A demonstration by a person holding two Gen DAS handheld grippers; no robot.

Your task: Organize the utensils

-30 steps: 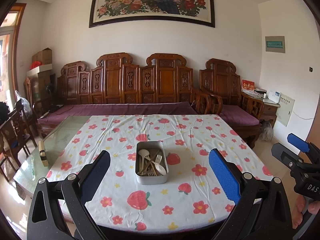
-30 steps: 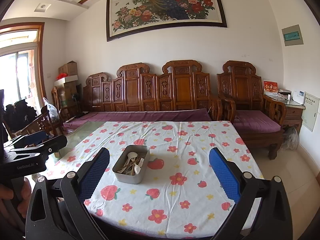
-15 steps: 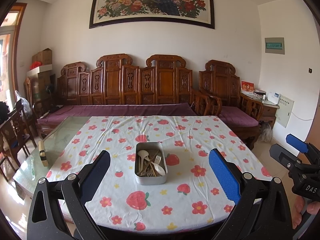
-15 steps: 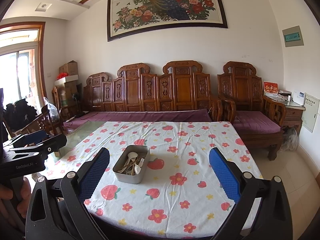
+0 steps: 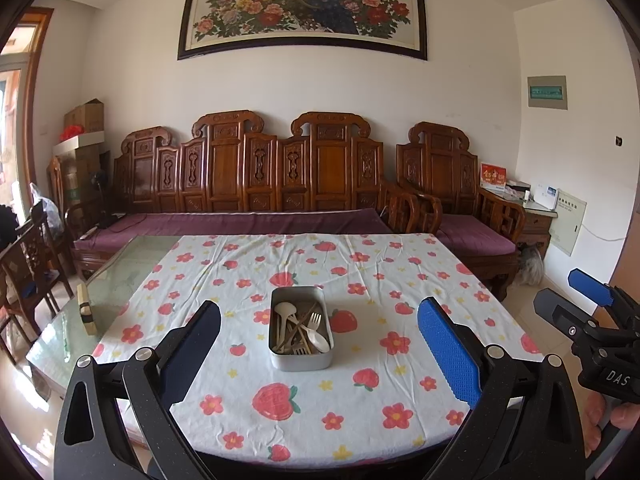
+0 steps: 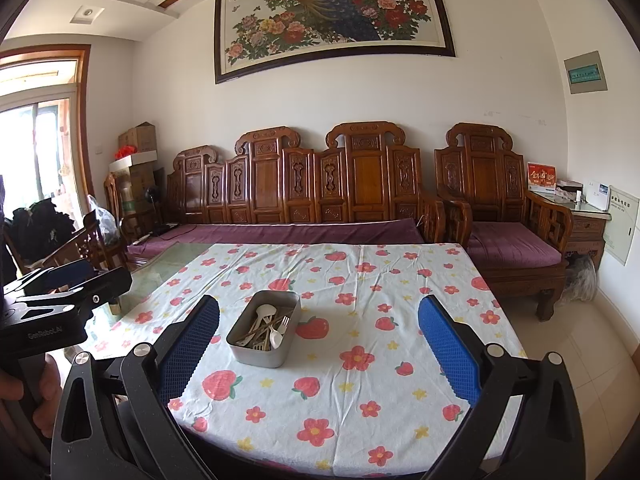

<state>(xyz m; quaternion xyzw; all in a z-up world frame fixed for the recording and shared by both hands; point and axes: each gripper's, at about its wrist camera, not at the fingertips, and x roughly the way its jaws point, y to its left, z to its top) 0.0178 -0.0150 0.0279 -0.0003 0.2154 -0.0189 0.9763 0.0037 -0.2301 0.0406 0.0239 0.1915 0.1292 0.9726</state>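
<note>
Utensils (image 5: 299,330) fill one metal tin (image 5: 301,361); both tools, left tool (image 5: 319,344) and right tool (image 6: 319,342), gape empty

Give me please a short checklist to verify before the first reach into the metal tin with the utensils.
1. Left gripper open, nothing between its fingers: ok.
2. Right gripper open and empty: ok.
3. Metal tin upright on the flowered tablecloth, within view of both cameras: ok.
4. Utensils separated enough to pick one alone: not ok, the spoons, forks and sticks lie crossed in a pile.
5. Sorting place for the utensils present: cannot tell, none shows on the cloth.
6. Path from both grippers to the tin free: ok.
</note>
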